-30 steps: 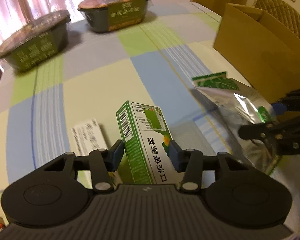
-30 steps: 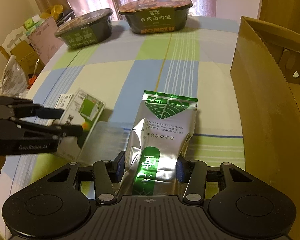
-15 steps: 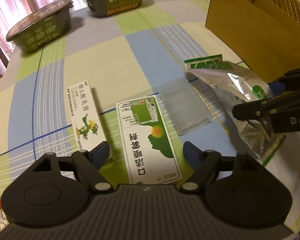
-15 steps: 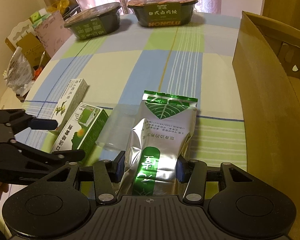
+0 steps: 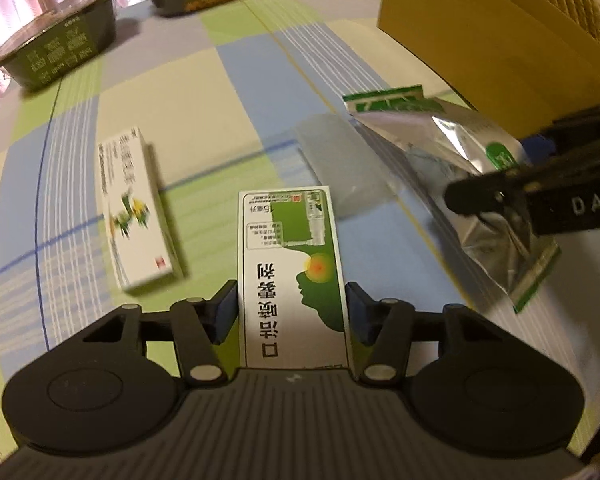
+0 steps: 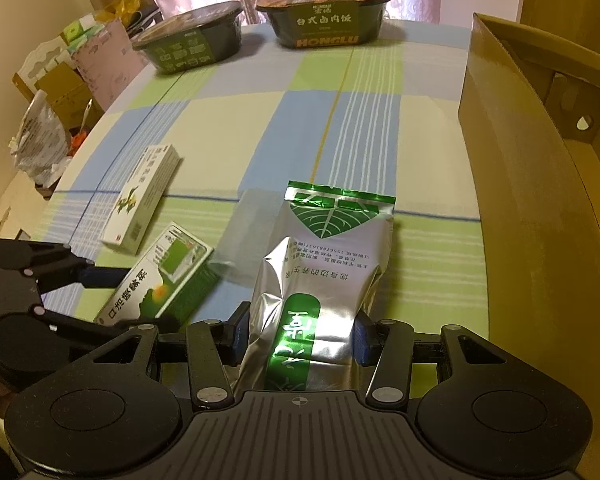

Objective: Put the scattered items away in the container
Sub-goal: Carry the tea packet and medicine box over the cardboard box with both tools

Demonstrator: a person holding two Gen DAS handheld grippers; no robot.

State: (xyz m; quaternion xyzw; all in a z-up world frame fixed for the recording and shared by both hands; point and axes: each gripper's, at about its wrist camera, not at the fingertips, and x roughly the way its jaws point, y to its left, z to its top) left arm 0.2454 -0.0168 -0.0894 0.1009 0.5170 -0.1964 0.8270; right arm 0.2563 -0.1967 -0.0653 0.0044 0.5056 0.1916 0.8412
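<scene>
Closing our left claw (image 5: 291,312) on the flat green-and-white cardboard box (image 5: 292,264), where it gaped wide half a second ago, we now pinch it. Our right claw (image 6: 300,334) still holds the silver foil pouch (image 6: 324,276) (brown cardboard container (image 6: 540,216) waits right).

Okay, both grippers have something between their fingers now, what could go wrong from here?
1. The right gripper grips the silver pouch only at its crumpled bottom end; the slick foil may sag or slip.
2. The left gripper clamps the green box by its near end, so it could pivot.
3. The cardboard box wall rises beside the pouch; a low carry might catch it.
</scene>
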